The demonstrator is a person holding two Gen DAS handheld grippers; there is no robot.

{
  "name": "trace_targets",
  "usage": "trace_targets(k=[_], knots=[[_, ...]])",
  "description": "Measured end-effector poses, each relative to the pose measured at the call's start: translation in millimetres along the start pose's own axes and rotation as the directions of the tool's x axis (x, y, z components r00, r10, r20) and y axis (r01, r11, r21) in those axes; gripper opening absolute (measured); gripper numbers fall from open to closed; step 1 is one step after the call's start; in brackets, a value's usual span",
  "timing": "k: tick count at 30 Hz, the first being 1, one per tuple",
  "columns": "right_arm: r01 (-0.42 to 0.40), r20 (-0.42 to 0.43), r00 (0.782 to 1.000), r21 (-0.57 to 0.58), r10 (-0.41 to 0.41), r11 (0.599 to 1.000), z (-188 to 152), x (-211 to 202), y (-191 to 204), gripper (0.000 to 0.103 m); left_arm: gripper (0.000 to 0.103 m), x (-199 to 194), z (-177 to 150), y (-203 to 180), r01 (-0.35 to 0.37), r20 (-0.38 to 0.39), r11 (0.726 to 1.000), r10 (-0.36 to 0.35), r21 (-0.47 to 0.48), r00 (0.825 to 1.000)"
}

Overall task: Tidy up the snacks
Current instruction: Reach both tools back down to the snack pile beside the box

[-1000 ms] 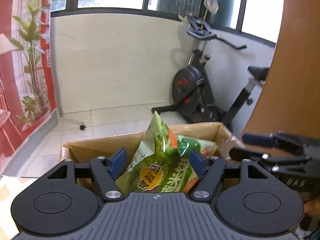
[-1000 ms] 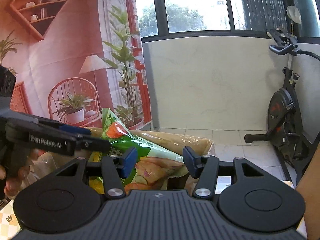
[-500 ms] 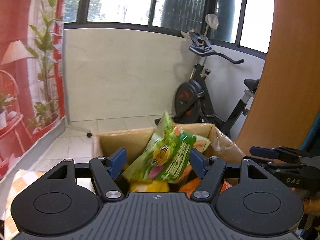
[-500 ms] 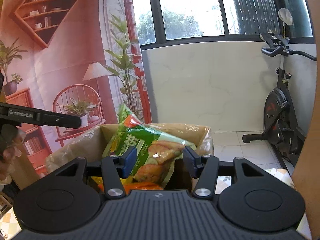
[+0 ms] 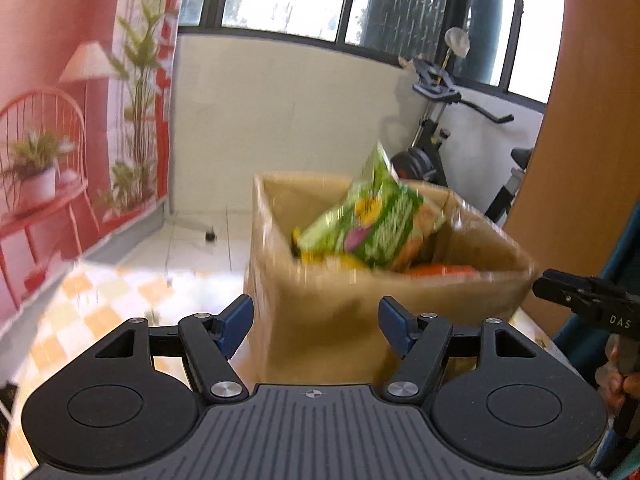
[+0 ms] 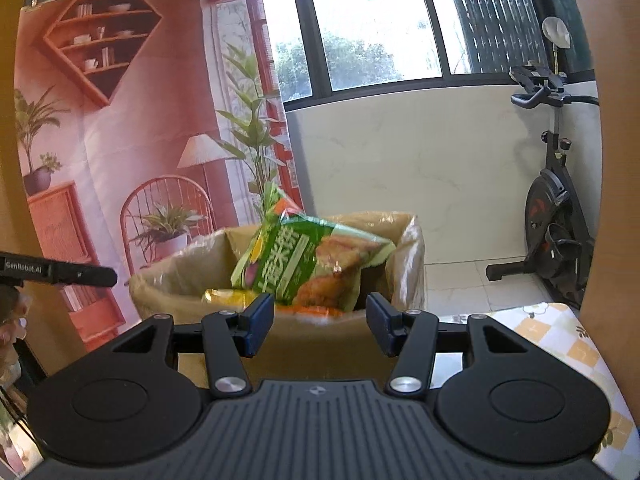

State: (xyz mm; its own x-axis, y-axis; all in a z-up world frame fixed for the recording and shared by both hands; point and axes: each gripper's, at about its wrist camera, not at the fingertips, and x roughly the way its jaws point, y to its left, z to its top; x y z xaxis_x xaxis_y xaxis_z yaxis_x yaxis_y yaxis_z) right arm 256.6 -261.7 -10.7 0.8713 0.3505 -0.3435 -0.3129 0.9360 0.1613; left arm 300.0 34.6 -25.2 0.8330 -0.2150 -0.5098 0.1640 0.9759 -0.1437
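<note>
Room: tiled balcony, windows, exercise bike [image 6: 556, 216], printed backdrop [image 6: 120, 128].
Desk [image 5: 100, 304]: checked cloth, carries the box.
Box [image 5: 328, 320]: open cardboard, snacks inside.
Green bag [image 6: 308, 264]: leans upright atop the pile; judged light, crinkly, crushable; take the top seam.
Left gripper [image 5: 316, 320]: jaws released, empty.
Right gripper [image 6: 320, 322]: jaws parted, empty.
</note>
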Motion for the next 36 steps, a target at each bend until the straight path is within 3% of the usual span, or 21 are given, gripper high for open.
trace_targets(k=[7, 14, 27, 36], knots=[[0.014, -0.072, 0.997, -0.035, -0.016, 0.999, -39.3, -2.1, 4.8, 0.056, 0.072, 9.1, -46.1, 5.5, 0.000, -0.058, 0.995, -0.006, -0.097, 0.998], [0.043, -0.157, 0.986, -0.034, -0.048, 0.999, -80.4, -2.3, -2.8, 0.056, 0.071, 17.0, -72.4, 3.0, -0.018, -0.108, 0.994, 0.006, -0.110, 0.994], [0.091, -0.305, 0.948, -0.027, -0.095, 0.995, -133.0, -3.1, -20.1, 0.055, 0.070, 30.2, -97.4, -11.1, 0.031, -0.199, 0.986, -0.063, -0.161, 0.978], [0.091, -0.338, 0.936, -0.028, -0.095, 0.995, -144.5, -3.2, -19.0, 0.055, 0.070, 32.3, -104.7, -13.2, 0.004, -0.234, 0.989, -0.039, -0.148, 0.971]])
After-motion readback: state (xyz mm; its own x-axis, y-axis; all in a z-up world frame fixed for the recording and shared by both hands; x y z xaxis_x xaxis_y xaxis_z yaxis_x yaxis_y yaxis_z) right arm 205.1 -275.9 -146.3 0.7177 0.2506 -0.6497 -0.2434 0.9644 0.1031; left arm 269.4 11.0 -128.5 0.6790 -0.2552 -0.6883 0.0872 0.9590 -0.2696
